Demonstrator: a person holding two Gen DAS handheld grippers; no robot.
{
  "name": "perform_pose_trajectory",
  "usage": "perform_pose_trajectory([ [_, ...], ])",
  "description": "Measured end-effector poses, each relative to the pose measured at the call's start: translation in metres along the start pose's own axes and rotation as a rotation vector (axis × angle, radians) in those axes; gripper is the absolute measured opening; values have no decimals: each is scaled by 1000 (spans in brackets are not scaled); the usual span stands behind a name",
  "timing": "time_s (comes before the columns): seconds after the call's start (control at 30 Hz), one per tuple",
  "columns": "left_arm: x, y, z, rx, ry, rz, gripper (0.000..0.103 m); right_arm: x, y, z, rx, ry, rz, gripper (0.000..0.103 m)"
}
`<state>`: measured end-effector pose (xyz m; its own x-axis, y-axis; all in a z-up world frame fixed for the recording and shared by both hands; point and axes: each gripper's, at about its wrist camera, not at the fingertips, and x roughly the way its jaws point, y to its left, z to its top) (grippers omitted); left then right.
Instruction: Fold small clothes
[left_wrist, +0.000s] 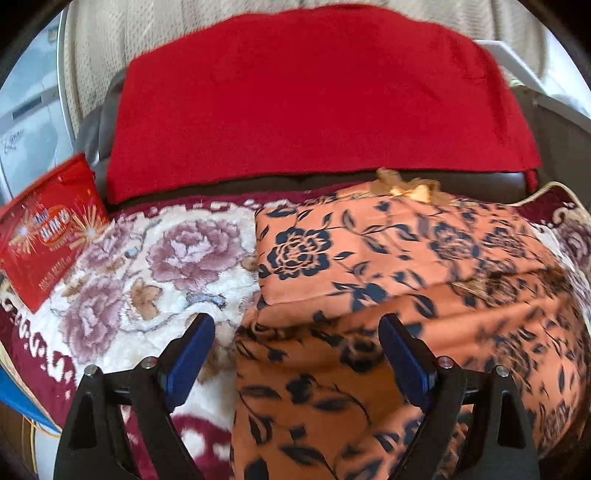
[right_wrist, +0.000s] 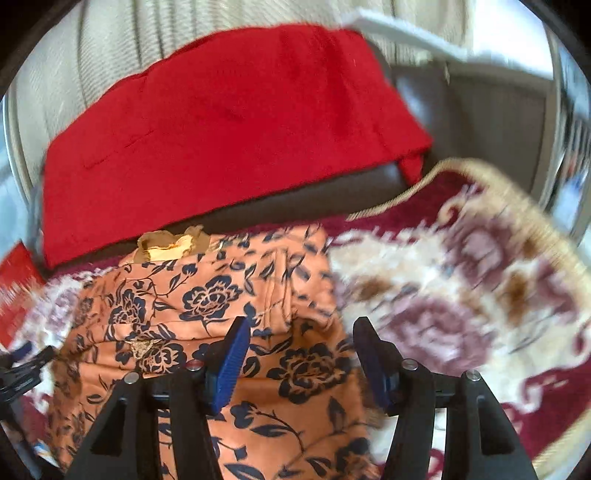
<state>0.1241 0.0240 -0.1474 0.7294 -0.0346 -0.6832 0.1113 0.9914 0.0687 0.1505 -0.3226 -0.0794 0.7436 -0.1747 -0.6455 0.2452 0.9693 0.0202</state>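
Blue-padded and spread wide, the left gripper hovers empty over the near edge of the orange floral garment, which lies partly folded on the plush flowered blanket, probably just released to settle. From the right wrist, the right gripper also stands apart, gripping nothing, above the same garment's doubled layer below the red cloth.

One orange floral garment, one red cloth, one flowered blanket, one red packet.
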Motion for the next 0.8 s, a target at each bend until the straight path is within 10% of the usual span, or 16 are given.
perform_pose_trajectory([
  [0.33, -53, 1, -31, 59, -42, 22, 91, -84, 41, 9, -135, -122, -141, 64],
  [0.8, -108, 29, -56, 36, -52, 73, 91, -174, 90, -6, -234, -264, -78, 67],
])
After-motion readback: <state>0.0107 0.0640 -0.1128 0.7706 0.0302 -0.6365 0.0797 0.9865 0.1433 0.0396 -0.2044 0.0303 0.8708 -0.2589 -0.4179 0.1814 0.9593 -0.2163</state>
